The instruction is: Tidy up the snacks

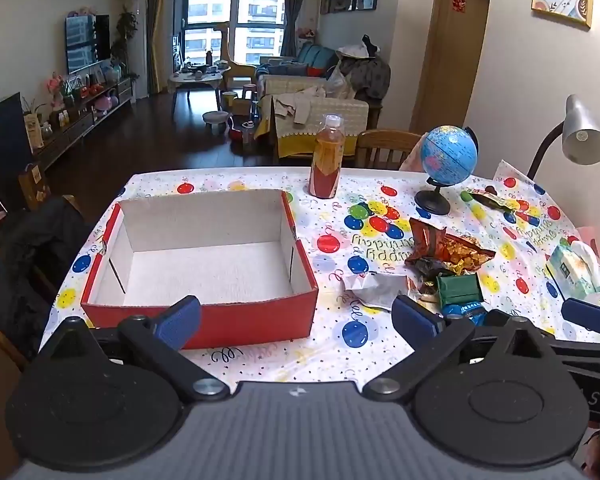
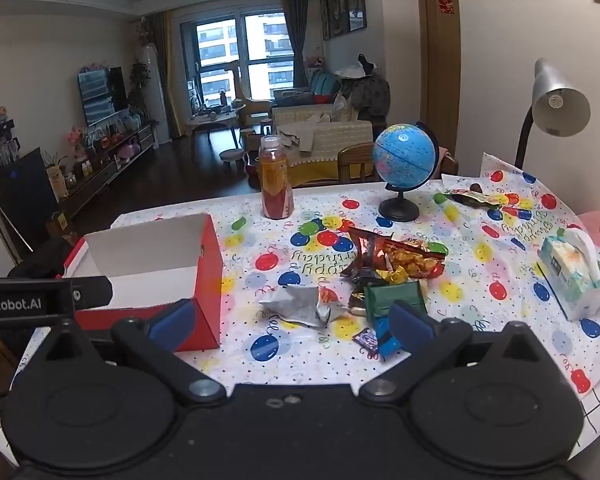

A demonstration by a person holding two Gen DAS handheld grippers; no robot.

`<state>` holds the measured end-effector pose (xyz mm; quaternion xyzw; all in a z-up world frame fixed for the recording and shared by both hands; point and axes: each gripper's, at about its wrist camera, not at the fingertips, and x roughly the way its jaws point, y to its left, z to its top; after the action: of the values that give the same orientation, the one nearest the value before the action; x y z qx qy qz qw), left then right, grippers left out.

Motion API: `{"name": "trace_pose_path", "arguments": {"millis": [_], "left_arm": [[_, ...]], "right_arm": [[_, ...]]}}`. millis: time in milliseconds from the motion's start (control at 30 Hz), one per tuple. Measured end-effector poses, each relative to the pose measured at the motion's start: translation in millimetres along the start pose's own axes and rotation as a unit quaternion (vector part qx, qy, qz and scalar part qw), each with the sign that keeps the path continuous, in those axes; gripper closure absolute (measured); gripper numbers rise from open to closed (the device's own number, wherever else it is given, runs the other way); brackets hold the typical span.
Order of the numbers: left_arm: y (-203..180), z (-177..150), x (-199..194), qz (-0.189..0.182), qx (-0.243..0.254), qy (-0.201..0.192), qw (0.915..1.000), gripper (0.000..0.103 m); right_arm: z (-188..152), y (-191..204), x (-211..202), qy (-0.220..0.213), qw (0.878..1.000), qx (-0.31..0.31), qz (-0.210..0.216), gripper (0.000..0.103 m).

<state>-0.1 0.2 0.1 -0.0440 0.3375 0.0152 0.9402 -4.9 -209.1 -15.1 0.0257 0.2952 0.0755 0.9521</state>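
An empty red cardboard box [image 1: 204, 320] with a white inside sits on the table's left; it also shows in the right wrist view [image 2: 210, 280]. A pile of snack packets lies to its right: an orange-red bag [image 1: 448, 246] [image 2: 404, 258], a green packet [image 1: 460, 288] [image 2: 394, 298], a silver wrapper [image 1: 374, 290] [image 2: 298, 304], a blue packet [image 2: 384, 336] and a small purple one [image 2: 366, 338]. My left gripper [image 1: 296, 318] is open and empty above the near table edge, in front of the box. My right gripper [image 2: 292, 326] is open and empty, near the pile.
A juice bottle [image 1: 327, 158] and a globe [image 1: 446, 164] stand at the back of the table. A tissue pack [image 1: 574, 270] lies at the right, a desk lamp [image 1: 580, 132] behind it. Another dark-green snack packet [image 1: 490, 198] lies by the globe. Chairs stand at the left and far sides.
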Motion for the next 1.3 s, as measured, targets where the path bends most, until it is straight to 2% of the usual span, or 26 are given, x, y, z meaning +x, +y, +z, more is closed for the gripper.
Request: {"name": "trace_pose_path", "arguments": {"millis": [200,333,633,1300], "left_arm": [[1,1,-3,-0.003,0.004,0.005,1.0,0.001],[1,-7,-11,-0.002,-0.013,-0.008,0.9999,0.001],[-12,-10,-20,0.001,0.004,-0.015,0.9999,0.001],[-5,-13,-23,0.004,0.005,-0.014,0.9999,0.001]], "right_arm": [[1,-2,-5,-0.001,1.0,-0.019,-0.001,0.004],[0,-1,-8,-0.005,1.0,-0.013,0.001,0.004],[-2,-6,-16,-0.01,1.0,-0.005,0.003,0.004],[-5,2,-18,-0.007,1.0,-0.006,-0.003,0.003]]}}
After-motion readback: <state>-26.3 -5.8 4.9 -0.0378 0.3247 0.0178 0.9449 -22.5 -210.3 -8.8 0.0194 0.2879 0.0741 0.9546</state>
